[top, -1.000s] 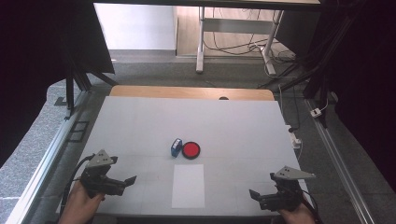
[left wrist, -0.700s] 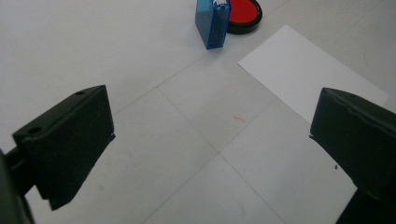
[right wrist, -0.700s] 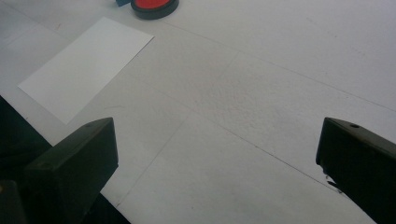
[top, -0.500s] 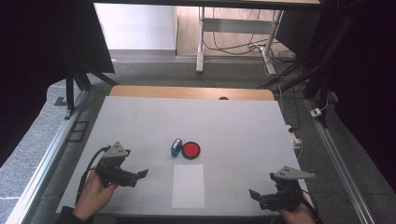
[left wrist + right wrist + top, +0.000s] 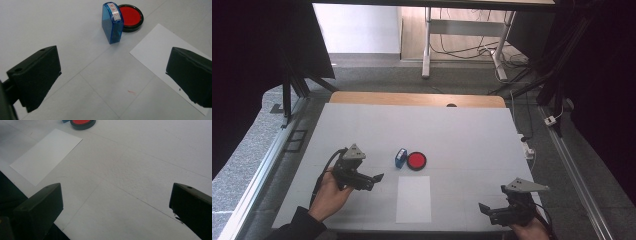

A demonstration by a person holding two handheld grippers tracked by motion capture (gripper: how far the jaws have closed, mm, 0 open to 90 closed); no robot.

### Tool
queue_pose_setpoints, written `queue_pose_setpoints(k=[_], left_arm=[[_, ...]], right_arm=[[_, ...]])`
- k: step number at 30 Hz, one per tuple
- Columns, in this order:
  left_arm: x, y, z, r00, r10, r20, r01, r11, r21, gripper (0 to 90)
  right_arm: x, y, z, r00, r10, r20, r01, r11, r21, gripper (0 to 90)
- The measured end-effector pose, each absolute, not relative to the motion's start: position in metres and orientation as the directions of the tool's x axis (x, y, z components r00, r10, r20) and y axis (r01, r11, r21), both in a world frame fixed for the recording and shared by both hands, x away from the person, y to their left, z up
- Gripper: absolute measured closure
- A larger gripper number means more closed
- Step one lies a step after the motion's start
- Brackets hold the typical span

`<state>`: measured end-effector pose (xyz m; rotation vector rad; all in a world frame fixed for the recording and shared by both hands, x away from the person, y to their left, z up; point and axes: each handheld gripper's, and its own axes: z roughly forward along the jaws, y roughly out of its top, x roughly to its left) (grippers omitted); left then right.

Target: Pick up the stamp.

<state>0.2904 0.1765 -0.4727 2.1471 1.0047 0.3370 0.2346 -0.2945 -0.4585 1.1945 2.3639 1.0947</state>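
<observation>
A blue stamp (image 5: 400,157) lies on the white table beside a round red ink pad (image 5: 416,160) in a black case. A white sheet of paper (image 5: 413,198) lies just in front of them. My left gripper (image 5: 375,179) is open and empty, a short way left of the stamp, pointing toward it. In the left gripper view the stamp (image 5: 112,23) and the ink pad (image 5: 130,17) lie ahead between the jaws, with the paper (image 5: 162,55) to the right. My right gripper (image 5: 484,209) is open and empty at the front right edge of the table, with the paper (image 5: 46,155) far ahead on its left.
The white table (image 5: 472,140) has a wooden strip (image 5: 412,98) along its far edge. A small red mark (image 5: 131,92) shows on the surface near my left gripper. Metal rails run along both sides, and cables lie on the floor beyond.
My left gripper has moved forward and to the right, from the front left corner toward the blue stamp. The right gripper has stayed in place.
</observation>
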Motion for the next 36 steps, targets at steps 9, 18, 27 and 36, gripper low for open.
queue_pose_setpoints(k=[9, 18, 27, 36], left_arm=[[0.311, 0.161, -0.478, 0.664, 0.746, -0.044, 0.557, -0.455, 0.695, 0.2], [0.328, 0.15, -0.481, 0.675, 0.737, -0.046, 0.554, -0.465, 0.691, 0.1], [0.346, 0.132, -0.485, 0.685, 0.728, -0.031, 0.552, -0.49, 0.675, 0.1], [0.362, 0.113, -0.492, 0.69, 0.724, 0.008, 0.547, -0.529, 0.649, 0.1]], right_arm=[[0.235, -0.294, -0.459, -0.622, 0.778, 0.084, 0.57, 0.377, 0.73, 0.0], [0.235, -0.294, -0.459, -0.623, 0.778, 0.084, 0.57, 0.378, 0.73, 0.0], [0.235, -0.294, -0.459, -0.623, 0.777, 0.084, 0.57, 0.379, 0.729, 0.0], [0.235, -0.294, -0.459, -0.623, 0.777, 0.085, 0.57, 0.378, 0.729, 0.0]])
